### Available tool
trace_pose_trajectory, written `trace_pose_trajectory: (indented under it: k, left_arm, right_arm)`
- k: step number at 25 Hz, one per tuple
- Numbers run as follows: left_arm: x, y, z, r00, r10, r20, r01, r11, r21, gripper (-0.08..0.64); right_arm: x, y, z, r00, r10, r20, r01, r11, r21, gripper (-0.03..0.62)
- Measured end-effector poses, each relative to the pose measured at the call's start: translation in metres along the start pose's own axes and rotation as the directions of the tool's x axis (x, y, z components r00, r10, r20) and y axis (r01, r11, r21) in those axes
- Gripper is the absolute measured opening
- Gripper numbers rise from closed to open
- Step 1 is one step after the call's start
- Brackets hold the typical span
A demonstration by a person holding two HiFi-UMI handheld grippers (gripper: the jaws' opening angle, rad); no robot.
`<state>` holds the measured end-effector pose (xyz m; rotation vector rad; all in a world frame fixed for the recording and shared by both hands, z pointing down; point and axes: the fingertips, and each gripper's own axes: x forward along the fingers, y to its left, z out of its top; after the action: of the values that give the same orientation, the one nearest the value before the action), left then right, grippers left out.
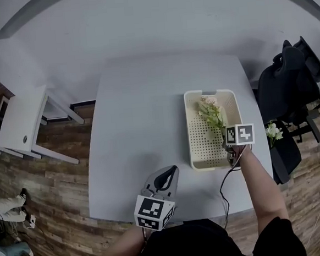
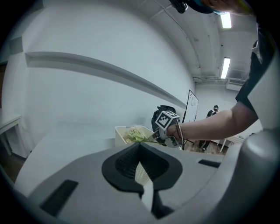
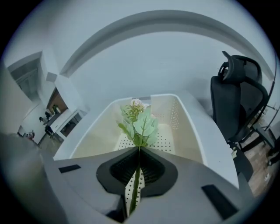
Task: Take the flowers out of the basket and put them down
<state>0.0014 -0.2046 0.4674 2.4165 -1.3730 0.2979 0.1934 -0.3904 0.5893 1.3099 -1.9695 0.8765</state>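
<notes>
A cream perforated basket (image 1: 191, 129) stands on the right half of the grey table (image 1: 142, 115). In it lies a flower (image 1: 212, 114) with green leaves and a pale bloom, its head toward the far end. My right gripper (image 1: 228, 143) is at the basket's near right corner. In the right gripper view it (image 3: 139, 149) is shut on the green stem of the flower (image 3: 139, 121), with the basket wall (image 3: 173, 111) behind. My left gripper (image 1: 172, 169) hovers near the table's front edge with nothing in it, and its jaws (image 2: 140, 146) meet at the tips.
A black office chair (image 1: 289, 81) stands right of the table, with another white flower (image 1: 273, 132) next to it. A white side table (image 1: 24, 121) sits on the wooden floor at left. A cable (image 1: 225, 186) hangs from my right gripper over the front edge.
</notes>
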Motion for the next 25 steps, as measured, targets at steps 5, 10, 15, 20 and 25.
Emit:
trace_pose_trajectory:
  k: [5,10,15,20,25]
  left_arm:
    - [-0.023,0.006,-0.001,1.000,0.007,0.011,-0.007,1.000,0.002,0.006]
    - [-0.047,0.016,-0.001,0.999,0.028,0.031,-0.028,1.000,-0.002,0.006]
    - [-0.076,0.027,-0.006,0.997,0.064,0.042,-0.064,0.998,-0.009,0.006]
    - [-0.113,0.047,-0.015,0.992,0.117,0.049,-0.116,0.993,-0.025,0.006]
    - [-0.149,0.070,-0.029,0.981,0.189,0.045,-0.187,0.981,-0.054,0.006]
  right_arm:
    - [-0.043,0.022,0.019,0.987,0.042,0.158,-0.054,0.996,0.073,0.026]
    - [-0.077,0.084,0.041,0.950,0.145,0.278,-0.159,0.987,0.028,0.026]
    - [-0.094,0.169,0.051,0.903,0.276,0.329,-0.276,0.960,-0.048,0.026]
    - [-0.090,0.252,0.040,0.871,0.382,0.309,-0.367,0.924,-0.108,0.026]
    - [-0.070,0.319,0.017,0.856,0.458,0.239,-0.426,0.888,-0.174,0.026]
